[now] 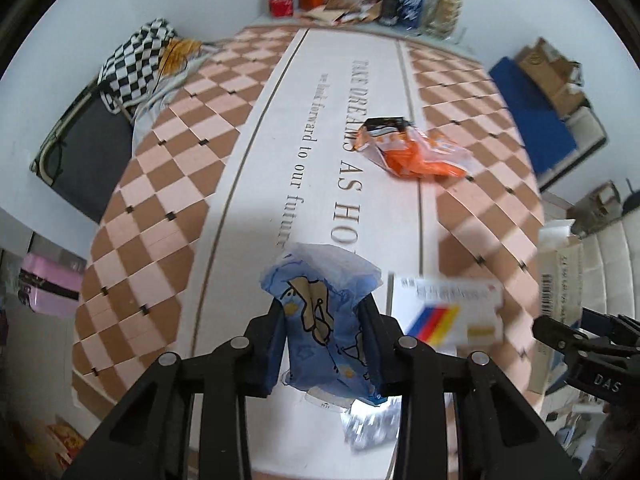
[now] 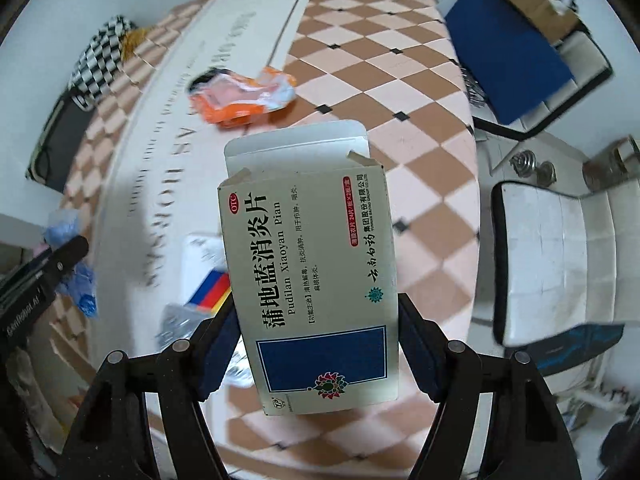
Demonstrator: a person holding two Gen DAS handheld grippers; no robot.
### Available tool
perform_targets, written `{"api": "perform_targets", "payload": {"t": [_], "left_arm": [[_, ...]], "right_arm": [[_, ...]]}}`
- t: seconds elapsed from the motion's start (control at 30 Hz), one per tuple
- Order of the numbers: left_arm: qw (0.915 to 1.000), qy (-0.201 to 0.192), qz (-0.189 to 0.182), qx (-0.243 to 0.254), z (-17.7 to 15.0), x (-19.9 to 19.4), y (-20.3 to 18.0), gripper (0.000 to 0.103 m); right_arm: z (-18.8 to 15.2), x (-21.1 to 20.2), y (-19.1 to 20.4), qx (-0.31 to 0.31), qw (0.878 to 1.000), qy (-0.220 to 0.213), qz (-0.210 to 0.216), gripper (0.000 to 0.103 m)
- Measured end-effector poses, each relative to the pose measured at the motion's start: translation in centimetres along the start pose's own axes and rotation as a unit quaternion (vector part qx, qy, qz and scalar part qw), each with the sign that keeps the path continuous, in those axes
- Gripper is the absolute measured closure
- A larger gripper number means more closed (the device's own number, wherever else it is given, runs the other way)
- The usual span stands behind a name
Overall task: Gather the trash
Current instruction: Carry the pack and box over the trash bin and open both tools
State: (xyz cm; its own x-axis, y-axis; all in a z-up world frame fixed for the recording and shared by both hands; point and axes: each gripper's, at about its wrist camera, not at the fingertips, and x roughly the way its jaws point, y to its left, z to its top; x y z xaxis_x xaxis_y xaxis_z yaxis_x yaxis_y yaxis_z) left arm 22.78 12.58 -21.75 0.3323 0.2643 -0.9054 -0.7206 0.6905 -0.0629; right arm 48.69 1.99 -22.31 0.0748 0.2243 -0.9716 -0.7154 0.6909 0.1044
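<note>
Left gripper (image 1: 325, 344) clamped a blue wrapper (image 1: 324, 316). Right gripper (image 2: 316, 340) gripped a box (image 2: 312, 264); an orange wrapper (image 1: 412, 150) lay on the table (image 1: 248, 208)

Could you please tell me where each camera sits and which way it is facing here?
Left wrist: on the left gripper, looking down the table over its blue wrapper; the right gripper shows.
Right wrist: on the right gripper, looking over its medicine box; the left gripper shows.
Shared: the orange wrapper.
</note>
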Motion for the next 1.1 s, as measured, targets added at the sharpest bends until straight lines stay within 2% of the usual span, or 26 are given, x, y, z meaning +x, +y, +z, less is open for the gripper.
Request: {"api": "perform_targets", "payload": {"t": [0.13,0.3,0.47,0.57,0.67,0.8,0.97,1.1], "left_arm": [[0.9989,-0.021,-0.025,0.032,-3.7,-4.0,1.7,0.073],[0.9954,-0.025,-0.051,0.077,-9.6,-7.8,4.4,0.073],[0.9927,0.009,-0.07,0.097,-15.9,-8.6,6.8,0.073],[0.9906,0.049,-0.077,0.101,-20.1,-7.5,8.0,0.073],[0.9882,0.094,-0.076,0.094,-24.2,-4.6,9.0,0.073],[0.9823,0.152,-0.076,0.078,-28.8,0.8,9.7,0.073],[0.9704,0.218,-0.087,0.055,-33.8,10.8,9.5,0.073],[0.9545,0.277,-0.103,0.037,-37.2,20.3,8.8,0.072]], "right_arm": [[-5.1,-2.2,2.0,0.035,0.999,-0.029,0.005,0.027],[-14.5,-4.7,6.2,0.092,0.994,-0.055,0.008,0.027],[-23.5,-4.7,9.8,0.135,0.989,-0.047,0.026,0.027],[-29.5,-3.0,11.6,0.157,0.987,-0.015,0.039,0.027],[-34.1,-0.9,12.4,0.168,0.984,0.016,0.051,0.027],[-40.4,4.4,12.4,0.188,0.977,0.073,0.069,0.027],[-45.4,13.1,11.0,0.206,0.968,0.122,0.074,0.027],[-47.9,20.9,9.2,0.228,0.96,0.14,0.08,0.027]]}}
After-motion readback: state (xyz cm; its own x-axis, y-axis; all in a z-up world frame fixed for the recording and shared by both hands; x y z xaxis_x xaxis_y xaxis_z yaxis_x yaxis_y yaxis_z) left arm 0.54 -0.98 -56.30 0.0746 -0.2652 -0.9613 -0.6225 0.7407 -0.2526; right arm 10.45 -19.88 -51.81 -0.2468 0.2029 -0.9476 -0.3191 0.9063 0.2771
